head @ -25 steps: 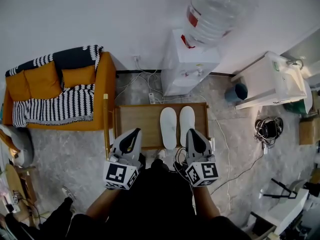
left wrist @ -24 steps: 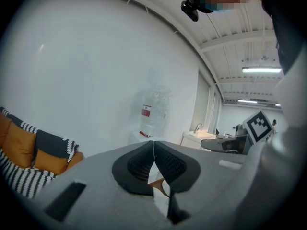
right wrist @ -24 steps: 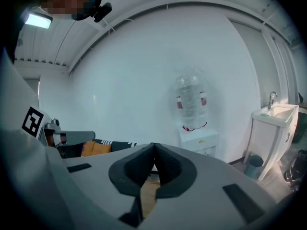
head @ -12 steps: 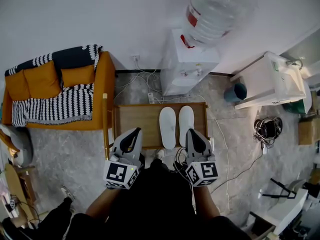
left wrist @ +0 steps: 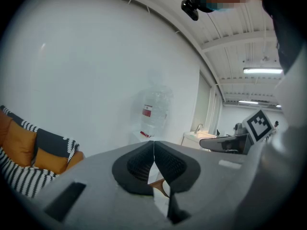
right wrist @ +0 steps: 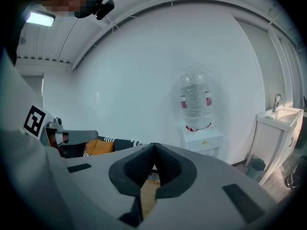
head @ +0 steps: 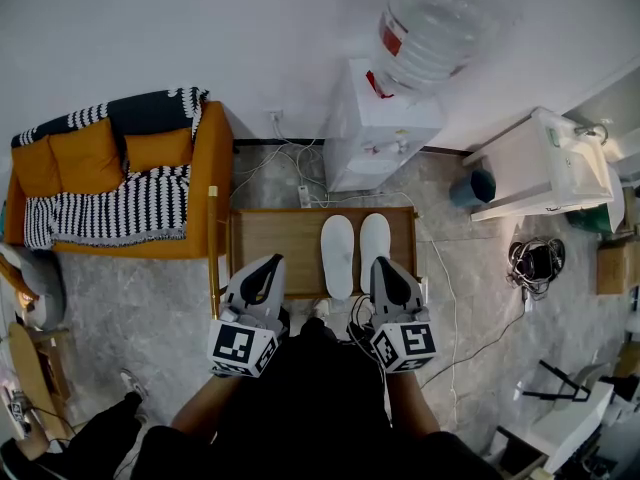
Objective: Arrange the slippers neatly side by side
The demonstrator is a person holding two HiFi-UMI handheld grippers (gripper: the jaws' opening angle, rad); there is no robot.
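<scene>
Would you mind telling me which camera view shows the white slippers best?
The head view: both white slippers lie side by side on the wooden table. The left gripper view gives only a white sliver below its jaws, perhaps a slipper; the right gripper view shows none.

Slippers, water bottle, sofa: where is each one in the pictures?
Slippers [head: 337, 256], head view, middle of the one on the picture's left.
Water bottle [head: 430, 28], head view, middle of its clear body.
Sofa [head: 212, 178], head view, its orange side panel.
</scene>
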